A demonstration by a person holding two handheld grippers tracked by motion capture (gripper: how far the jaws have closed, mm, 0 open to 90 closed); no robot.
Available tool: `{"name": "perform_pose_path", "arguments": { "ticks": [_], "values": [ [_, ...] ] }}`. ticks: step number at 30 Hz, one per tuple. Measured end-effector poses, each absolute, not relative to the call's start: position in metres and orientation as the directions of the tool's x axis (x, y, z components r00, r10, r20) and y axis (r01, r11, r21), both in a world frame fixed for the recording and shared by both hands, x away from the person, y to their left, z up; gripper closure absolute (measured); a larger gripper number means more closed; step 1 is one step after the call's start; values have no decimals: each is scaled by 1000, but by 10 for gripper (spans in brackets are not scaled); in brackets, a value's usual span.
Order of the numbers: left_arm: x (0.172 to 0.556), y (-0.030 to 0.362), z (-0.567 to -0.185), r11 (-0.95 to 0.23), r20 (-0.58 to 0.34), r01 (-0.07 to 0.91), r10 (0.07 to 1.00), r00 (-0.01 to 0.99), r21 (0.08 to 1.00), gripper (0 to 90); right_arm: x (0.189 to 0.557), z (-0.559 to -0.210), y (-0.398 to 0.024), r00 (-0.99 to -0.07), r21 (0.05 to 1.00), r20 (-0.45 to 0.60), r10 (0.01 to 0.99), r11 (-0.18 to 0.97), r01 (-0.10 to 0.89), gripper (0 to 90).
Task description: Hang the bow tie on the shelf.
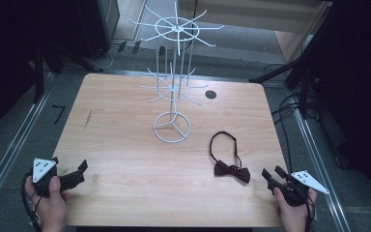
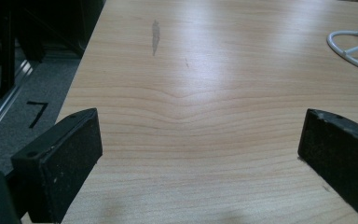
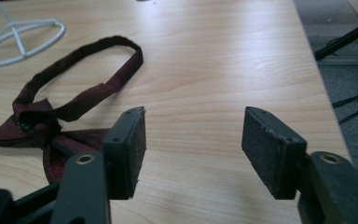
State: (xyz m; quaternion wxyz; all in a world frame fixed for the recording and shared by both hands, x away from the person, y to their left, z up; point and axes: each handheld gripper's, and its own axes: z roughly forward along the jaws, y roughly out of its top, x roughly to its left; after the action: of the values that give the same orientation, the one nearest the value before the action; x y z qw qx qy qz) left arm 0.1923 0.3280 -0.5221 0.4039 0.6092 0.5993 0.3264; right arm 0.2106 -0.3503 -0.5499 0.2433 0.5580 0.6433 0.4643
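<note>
A dark red bow tie (image 1: 232, 170) lies on the right part of the wooden table (image 1: 125, 145), its strap looped toward the far side. My right gripper (image 1: 272, 171) hovers just right of it, near the front edge, jaws open and bare. In the right gripper view the bow tie (image 3: 37, 126) sits left of the right gripper (image 3: 193, 121), outside the gap. A white wire rack (image 1: 173, 87) stands mid-table. At the front left corner my left gripper (image 1: 81, 171) is wide open over bare wood, as the left gripper view confirms for the left gripper (image 2: 200, 126).
The rack's ring base (image 1: 172, 127) rests on the table centre, with arms spreading at two heights. A round black hole (image 1: 210, 94) sits behind it to the right. Cables (image 1: 290, 111) trail on the floor at right; a metal rail (image 1: 9, 154) runs along the left.
</note>
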Motion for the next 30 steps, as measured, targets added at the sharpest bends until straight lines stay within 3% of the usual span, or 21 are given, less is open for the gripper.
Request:
{"name": "perform_pose_path", "arguments": {
  "ticks": [11,15,22,30],
  "values": [
    [192,328,-522,47,-93,468,993,75,883,2,224,-528,-329,-375,855,120,919,96,510,618],
    [192,328,-522,46,-91,469,993,73,882,2,230,-516,-320,-380,821,62,923,169,545,603],
    [192,328,-522,41,-87,469,993,77,882,2,249,-506,-309,-427,711,161,890,196,676,627],
    [192,328,-522,41,-87,468,993,78,883,2,265,-498,-294,-401,643,181,898,200,739,610]
  ]
}}
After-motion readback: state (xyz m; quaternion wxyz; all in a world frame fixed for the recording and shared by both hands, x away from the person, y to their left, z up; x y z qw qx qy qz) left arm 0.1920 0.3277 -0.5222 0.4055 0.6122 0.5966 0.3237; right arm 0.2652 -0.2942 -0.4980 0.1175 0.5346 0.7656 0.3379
